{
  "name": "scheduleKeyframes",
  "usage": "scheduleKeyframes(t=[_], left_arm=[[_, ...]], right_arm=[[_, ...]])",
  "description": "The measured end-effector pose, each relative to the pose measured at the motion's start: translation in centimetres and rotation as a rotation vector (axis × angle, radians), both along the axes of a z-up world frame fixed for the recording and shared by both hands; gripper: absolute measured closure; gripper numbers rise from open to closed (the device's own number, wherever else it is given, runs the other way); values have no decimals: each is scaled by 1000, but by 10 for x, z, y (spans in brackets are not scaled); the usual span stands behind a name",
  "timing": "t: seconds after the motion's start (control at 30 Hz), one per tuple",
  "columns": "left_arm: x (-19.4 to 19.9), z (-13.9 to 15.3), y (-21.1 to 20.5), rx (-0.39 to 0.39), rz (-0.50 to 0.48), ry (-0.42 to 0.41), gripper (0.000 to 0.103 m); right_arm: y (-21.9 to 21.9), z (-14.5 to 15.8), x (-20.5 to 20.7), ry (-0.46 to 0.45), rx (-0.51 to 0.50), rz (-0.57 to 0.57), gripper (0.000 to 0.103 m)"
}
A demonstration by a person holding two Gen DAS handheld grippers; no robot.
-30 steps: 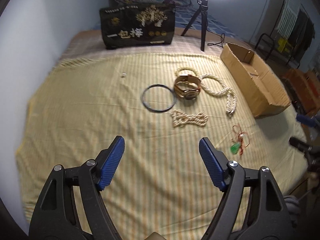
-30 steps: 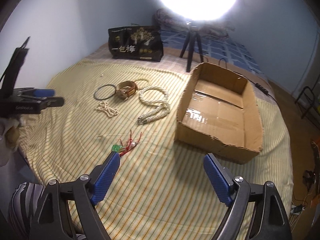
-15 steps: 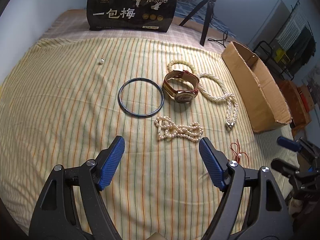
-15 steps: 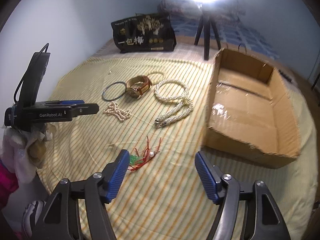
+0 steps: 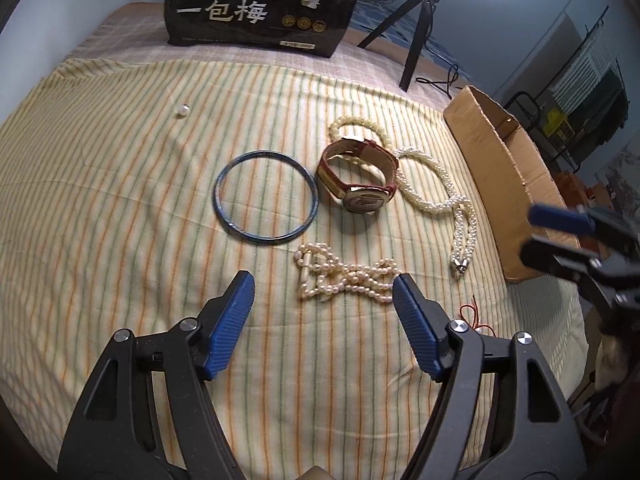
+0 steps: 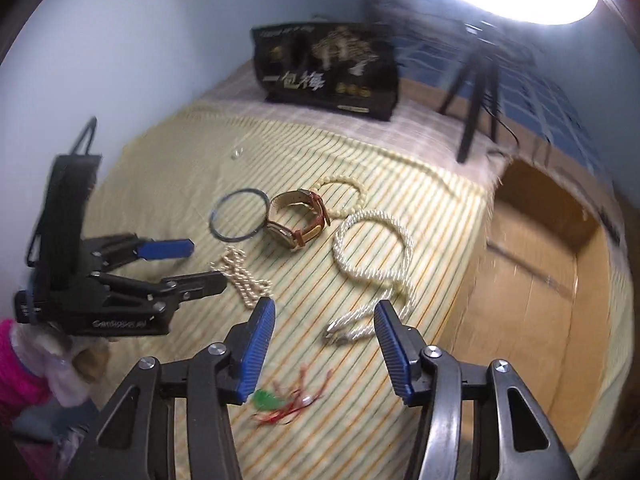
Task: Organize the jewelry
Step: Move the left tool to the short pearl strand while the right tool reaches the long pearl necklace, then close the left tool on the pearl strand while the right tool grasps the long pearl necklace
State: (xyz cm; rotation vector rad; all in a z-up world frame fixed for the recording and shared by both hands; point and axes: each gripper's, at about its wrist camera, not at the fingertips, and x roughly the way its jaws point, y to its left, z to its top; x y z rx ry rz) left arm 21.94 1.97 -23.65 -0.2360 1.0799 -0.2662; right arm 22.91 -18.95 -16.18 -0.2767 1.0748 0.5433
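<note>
The left gripper [image 5: 324,292] hung low over the striped cloth [image 5: 120,208], tipped forward, its blue pads wide apart and holding nothing. Just ahead of it, between the pad tips, lay the pearl bracelet [image 5: 346,276], nearer the right pad and touching neither. Beyond that lay the dark bangle [image 5: 266,198], and just right of the bangle the watch [image 5: 360,182] on its red strap, resting against a bead loop [image 5: 356,126]. The twisted pearl rope [image 5: 440,200] curved away to the right of the watch, its clasp end toward the box [image 5: 504,184]. A loose pearl [image 5: 183,110] sat far ahead to the left, well apart from the rest. The right gripper [image 6: 324,320] was also tilted down toward the cloth, its jaws open and empty, though less wide than the left one's. The clasp end of the rope lay just ahead between its pads; the red cord charm [image 6: 288,404] with its green bead lay below and between them, blurred, so whether a pad touched it could not be told. The open box stood to the right of this gripper, the left gripper to its left above the bracelet. A black bag [image 6: 328,72] and a tripod [image 6: 476,92] stood far ahead at the back.
</note>
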Motion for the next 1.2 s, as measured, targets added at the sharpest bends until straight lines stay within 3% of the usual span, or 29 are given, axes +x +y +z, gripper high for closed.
scheduleKeyframes(t=[0.13,0.3,0.63,0.87,1.2], left_arm=[[0,-4,-10,25,-28,-8,29],[-1,-8,-24,67,-48,-29,29],[2,-22,-52,221,-47,-89,29],[0,-26,-55,245,-43,-119,29],[2,-26,-49,234,0,-133,53]], right_arm=[[9,-8,24,28,-102,94,51],[9,-20,50,83,-154,155,50],[22,-48,80,143,-186,202,50],[35,-59,79,163,-207,279,51],[52,-84,82,178,-282,308,51]])
